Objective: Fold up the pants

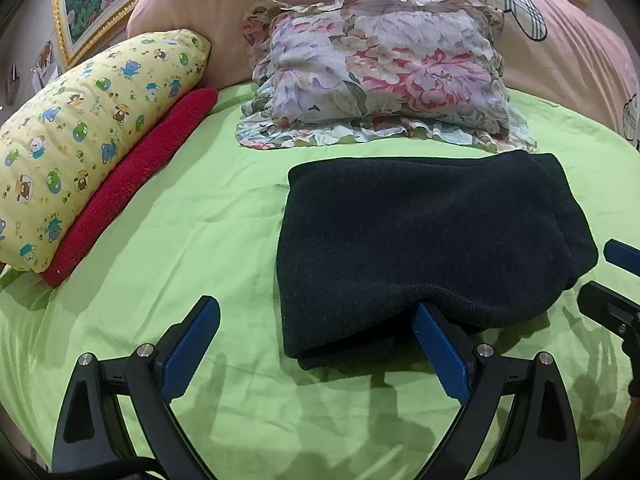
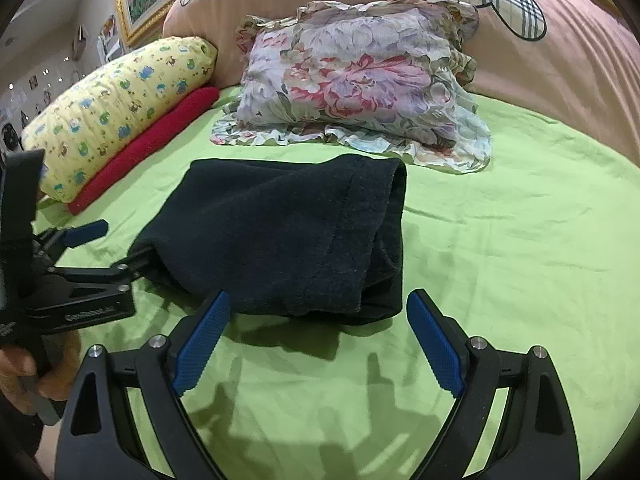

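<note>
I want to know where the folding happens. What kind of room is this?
Most likely a bedroom. The dark pants lie on a bed with a green sheet, pillows like the floral pillow sit at its head, and a framed painting hangs on the wall.

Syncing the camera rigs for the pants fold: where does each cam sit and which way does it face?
Left wrist: on the left gripper, angled down across the green sheet; own fingers wide, one slipped under the dark pants; right gripper at right edge.
Right wrist: on the right gripper, same heading; left gripper and a hand at left.
Shared: pants, floral pillow, yellow pillow.
</note>
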Available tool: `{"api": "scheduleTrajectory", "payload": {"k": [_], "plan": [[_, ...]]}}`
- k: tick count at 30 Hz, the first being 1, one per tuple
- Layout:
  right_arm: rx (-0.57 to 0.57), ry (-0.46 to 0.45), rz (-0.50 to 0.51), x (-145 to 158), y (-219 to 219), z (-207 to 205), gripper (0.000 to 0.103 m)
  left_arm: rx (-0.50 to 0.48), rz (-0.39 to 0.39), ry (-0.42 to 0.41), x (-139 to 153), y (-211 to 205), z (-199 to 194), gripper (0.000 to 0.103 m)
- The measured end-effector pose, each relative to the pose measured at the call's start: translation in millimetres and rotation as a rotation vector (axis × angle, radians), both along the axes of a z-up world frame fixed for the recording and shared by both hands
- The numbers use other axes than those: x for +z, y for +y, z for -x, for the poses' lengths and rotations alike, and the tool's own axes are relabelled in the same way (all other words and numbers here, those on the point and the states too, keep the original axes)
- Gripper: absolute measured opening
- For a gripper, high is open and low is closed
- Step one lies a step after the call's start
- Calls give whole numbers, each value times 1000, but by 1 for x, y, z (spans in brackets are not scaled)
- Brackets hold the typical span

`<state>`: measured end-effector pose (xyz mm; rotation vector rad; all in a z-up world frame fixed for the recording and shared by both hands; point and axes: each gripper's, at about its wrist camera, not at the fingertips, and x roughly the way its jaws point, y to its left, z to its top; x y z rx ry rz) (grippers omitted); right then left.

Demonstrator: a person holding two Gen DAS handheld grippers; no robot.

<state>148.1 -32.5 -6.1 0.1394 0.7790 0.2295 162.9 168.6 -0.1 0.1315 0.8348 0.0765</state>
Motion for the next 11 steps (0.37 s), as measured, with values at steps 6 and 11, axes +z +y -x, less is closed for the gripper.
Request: {"api": "scheduleTrajectory", "payload": {"k": [6, 11], "plan": [[-8, 2, -22, 2, -4, 2, 90, 1, -24, 7, -1, -1, -2, 97], [0, 19, -34, -3, -7, 3, 90, 17, -35, 10, -2, -3, -1, 97]]}}
